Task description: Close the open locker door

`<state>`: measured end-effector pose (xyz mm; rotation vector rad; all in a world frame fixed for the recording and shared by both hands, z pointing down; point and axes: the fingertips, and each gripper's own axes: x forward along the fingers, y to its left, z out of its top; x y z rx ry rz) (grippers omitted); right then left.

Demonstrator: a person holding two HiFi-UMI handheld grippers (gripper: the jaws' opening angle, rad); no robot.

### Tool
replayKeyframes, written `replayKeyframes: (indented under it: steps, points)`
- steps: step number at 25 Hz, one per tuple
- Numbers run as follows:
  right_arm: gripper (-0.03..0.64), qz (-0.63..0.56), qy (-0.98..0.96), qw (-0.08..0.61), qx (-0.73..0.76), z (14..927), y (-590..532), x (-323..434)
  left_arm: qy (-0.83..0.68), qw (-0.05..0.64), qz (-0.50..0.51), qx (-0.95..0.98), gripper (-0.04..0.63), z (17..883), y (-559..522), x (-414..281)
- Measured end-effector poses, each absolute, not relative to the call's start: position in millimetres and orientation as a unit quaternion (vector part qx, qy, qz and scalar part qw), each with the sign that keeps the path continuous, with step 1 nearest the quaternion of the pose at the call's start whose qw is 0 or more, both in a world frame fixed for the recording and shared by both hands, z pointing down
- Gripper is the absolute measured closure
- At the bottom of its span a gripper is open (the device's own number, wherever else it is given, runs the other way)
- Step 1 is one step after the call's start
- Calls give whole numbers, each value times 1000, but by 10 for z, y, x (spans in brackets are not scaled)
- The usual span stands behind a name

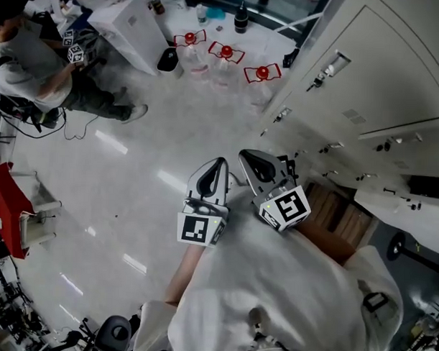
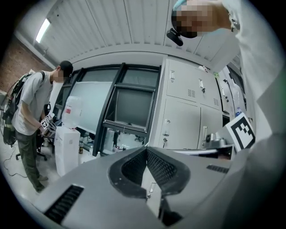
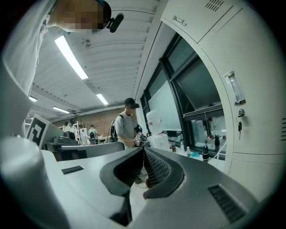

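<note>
Glossy pale floor (image 1: 132, 204) meets dark-framed windows (image 2: 129, 107) — strip lights (image 3: 71, 58) overhead.

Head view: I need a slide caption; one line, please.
Left gripper and right gripper, both shut and empty, near grey lockers.

From where I stand, the pale grey flat metal locker door (image 1: 399, 205) seems to hang swung out from the bank of pale grey metal lockers (image 1: 381, 83), near the bank's lower right end. A dark opening (image 1: 429, 187) shows just beside it. Small dark fittings sit on its face. The angle is hard to judge. The bank's other doors lie flush.
</note>
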<state>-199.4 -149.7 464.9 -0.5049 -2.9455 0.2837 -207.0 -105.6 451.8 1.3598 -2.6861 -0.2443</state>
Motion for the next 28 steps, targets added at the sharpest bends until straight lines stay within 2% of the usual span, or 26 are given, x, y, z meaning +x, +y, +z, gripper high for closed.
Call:
replayKeyframes:
  steps: [28]
  points:
    - [588, 94, -979, 74, -168, 4701, -1463, -1880, -866, 74, -90, 486, 586, 4581, -1139, -1941]
